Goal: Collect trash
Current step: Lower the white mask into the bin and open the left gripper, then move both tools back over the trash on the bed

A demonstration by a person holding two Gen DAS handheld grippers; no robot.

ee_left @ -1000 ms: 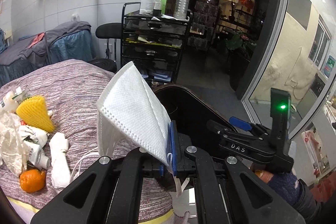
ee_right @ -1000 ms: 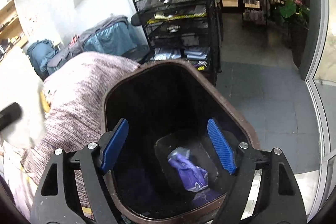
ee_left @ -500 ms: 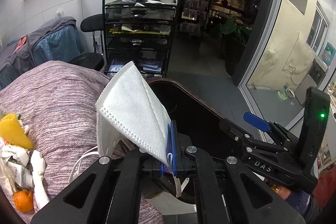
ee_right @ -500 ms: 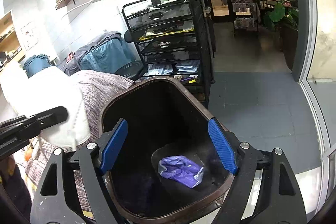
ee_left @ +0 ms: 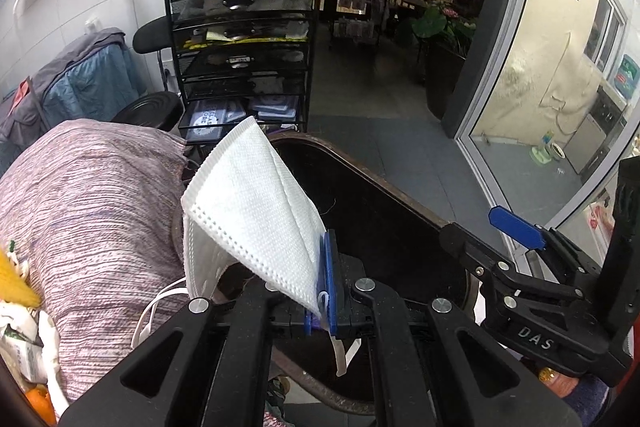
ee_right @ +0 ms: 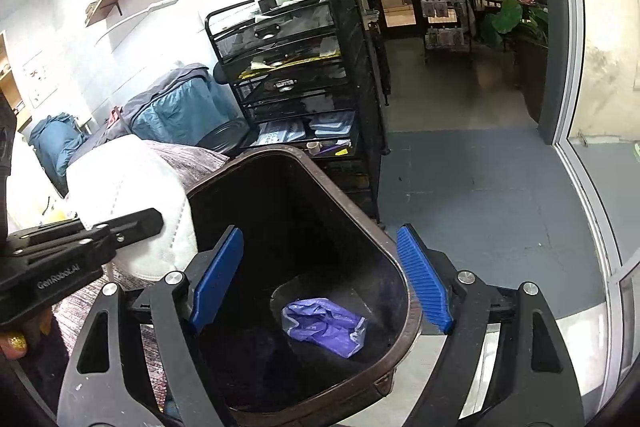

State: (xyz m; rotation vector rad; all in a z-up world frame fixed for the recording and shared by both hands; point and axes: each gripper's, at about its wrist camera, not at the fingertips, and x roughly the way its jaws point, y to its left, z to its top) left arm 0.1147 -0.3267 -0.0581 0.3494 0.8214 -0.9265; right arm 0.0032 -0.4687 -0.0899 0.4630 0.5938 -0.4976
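Note:
My left gripper (ee_left: 320, 287) is shut on a white folded face mask (ee_left: 256, 211), held at the near left rim of the dark brown trash bin (ee_left: 400, 195). The mask (ee_right: 132, 195) and the left gripper (ee_right: 132, 223) also show at the left of the right wrist view. My right gripper (ee_right: 320, 279) is open and empty above the bin's mouth (ee_right: 404, 279). A crumpled purple glove (ee_right: 324, 327) lies at the bin's bottom. More trash (ee_left: 20, 331), a yellow foam net (ee_left: 12, 283) and an orange (ee_left: 38, 403) lie on the striped cloth (ee_left: 92, 203).
A black mesh drawer cart (ee_left: 244, 59) with bottles on top stands just behind the bin. A black stool (ee_left: 148, 109) and a blue-covered bed (ee_left: 76, 83) are at the left. A glass door (ee_left: 560, 75) is to the right over grey floor (ee_left: 400, 155).
My left gripper has carried the mask rightward from over the cloth to the bin's rim. The right gripper has stayed open over the bin, shifting slightly.

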